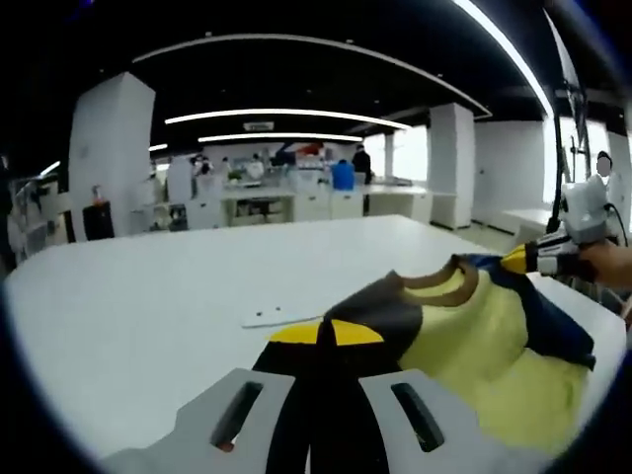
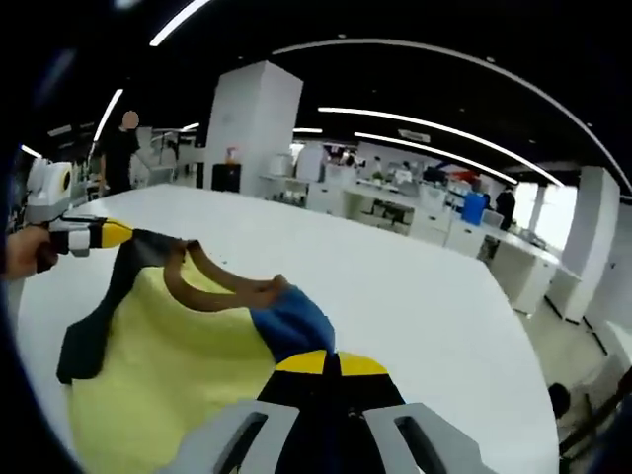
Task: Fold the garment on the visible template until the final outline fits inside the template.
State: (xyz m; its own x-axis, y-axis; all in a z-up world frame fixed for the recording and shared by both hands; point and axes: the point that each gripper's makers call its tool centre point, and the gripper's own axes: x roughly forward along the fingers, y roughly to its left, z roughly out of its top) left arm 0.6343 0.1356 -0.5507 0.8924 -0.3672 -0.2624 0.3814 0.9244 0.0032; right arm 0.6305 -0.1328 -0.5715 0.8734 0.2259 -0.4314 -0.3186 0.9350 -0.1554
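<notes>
Garment [image 1: 474, 336] held aloft | both jaws seemingly clamped | table [image 1: 148, 286] open beyond

A large open hall under a dark ceiling crossed by long curved white light strips [image 1: 286, 116]. Broad white square pillars [image 2: 255, 114] rise from the floor — beyond them, white desks and counters [image 1: 296, 202]. A wide white tabletop [image 1: 148, 286] spreads across the foreground — bright windows [image 2: 553, 212] glow far off.
</notes>
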